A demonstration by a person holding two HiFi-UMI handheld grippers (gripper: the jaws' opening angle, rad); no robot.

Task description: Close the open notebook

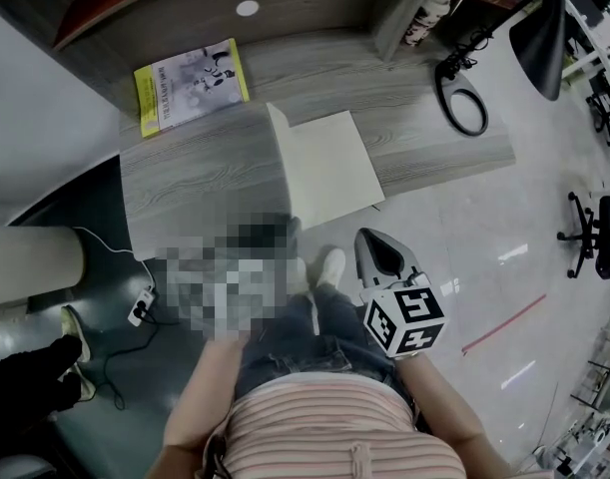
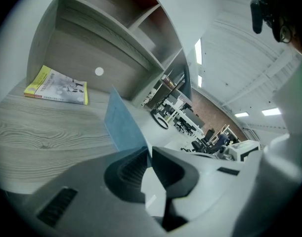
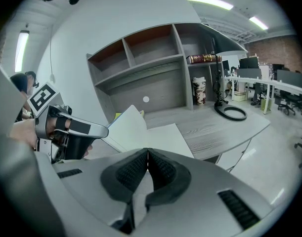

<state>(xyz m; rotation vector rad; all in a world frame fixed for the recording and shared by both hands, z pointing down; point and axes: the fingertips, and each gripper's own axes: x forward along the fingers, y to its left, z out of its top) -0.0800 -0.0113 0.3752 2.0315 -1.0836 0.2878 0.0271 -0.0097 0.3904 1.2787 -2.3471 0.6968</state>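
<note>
The notebook (image 1: 329, 168) lies open on the wood-grain desk (image 1: 200, 173) near its front edge. Its cover (image 1: 283, 158) stands half raised over the cream page. In the left gripper view my left gripper (image 2: 150, 153) is shut on the near corner of that cover (image 2: 122, 122), whose blue-grey side faces the camera. In the right gripper view the left gripper (image 3: 105, 130) meets the cover (image 3: 128, 125) at its edge. A mosaic patch hides it in the head view. My right gripper (image 1: 369, 236) hangs in front of the desk, shut and holding nothing (image 3: 148, 152).
A yellow book (image 1: 190, 83) lies at the desk's back left. A black ring-shaped lamp (image 1: 462, 98) sits at the right end. Shelves (image 3: 151, 58) rise behind the desk. A power strip (image 1: 142, 305) and cable are on the floor at left, and an office chair (image 1: 594, 233) stands far right.
</note>
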